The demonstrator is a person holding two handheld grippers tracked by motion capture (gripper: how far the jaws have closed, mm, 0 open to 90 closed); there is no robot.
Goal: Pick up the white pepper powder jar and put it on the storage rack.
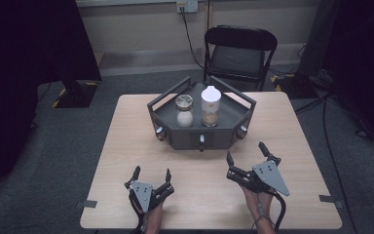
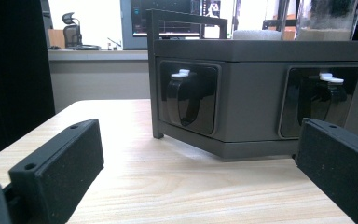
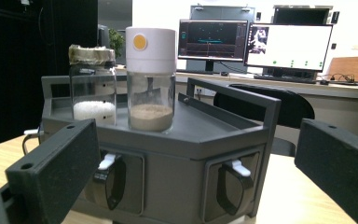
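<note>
Right hand-held gripper (image 3: 200, 186) jaws wide apart, empty, facing grey rack (image 3: 168, 144) on counter (image 3: 298, 200). White-lidded jar (image 3: 150, 77) with brown powder stands just beside cloth-topped jar (image 3: 93, 84) of white grains.

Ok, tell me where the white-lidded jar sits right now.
In the high view the white-lidded jar stands upright on the dark tray, right of the cork-topped jar, beyond both open grippers.

On the table (image 1: 126, 126), a tray (image 1: 233, 114) sits toward 12 o'clock from the centre. Two jars stand in it, apart: one jar (image 1: 184, 110) at 9 o'clock of the taller jar (image 1: 210, 106). The left gripper (image 1: 151, 175) lies at 7 o'clock of the tray, the right gripper (image 1: 246, 156) at 5 o'clock. A chair (image 1: 238, 51) stands behind the table at 12 o'clock.
</note>
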